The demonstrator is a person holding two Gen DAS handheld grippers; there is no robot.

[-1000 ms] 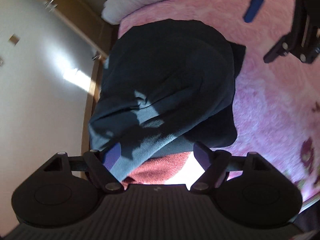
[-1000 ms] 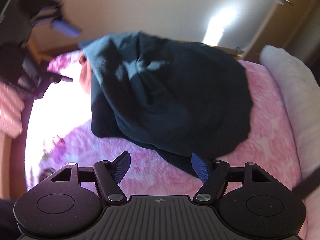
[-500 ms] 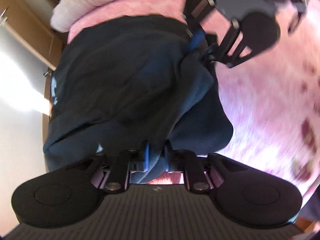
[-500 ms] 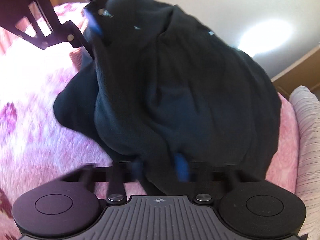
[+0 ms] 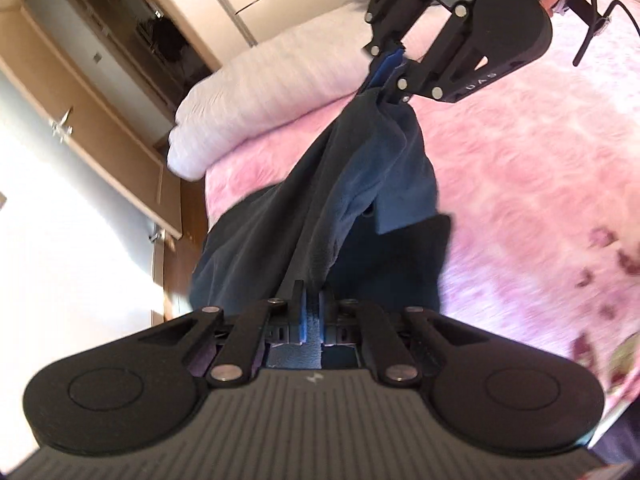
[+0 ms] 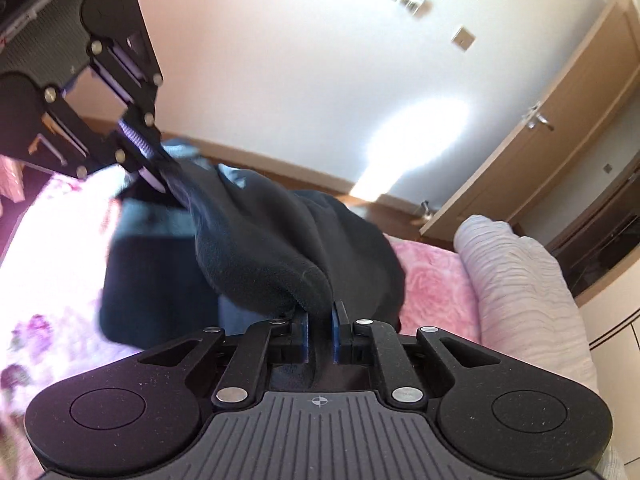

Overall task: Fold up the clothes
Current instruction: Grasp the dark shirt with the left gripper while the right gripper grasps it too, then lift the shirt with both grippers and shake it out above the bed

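A dark navy fleece garment hangs stretched between my two grippers above the pink bed. My left gripper is shut on one edge of it. My right gripper is shut on the opposite edge, up and ahead in the left wrist view. In the right wrist view the garment runs from my right gripper to the left gripper at upper left. Its lower part droops onto the bed.
A white rolled duvet lies along the bed's far side, also in the right wrist view. Wooden doors and a white wall stand beyond the bed. The pink floral blanket spreads to the left.
Both grippers closed on the garment's edges and lifted it off the bed. The garment went from a flat heap to a strip stretched between them.
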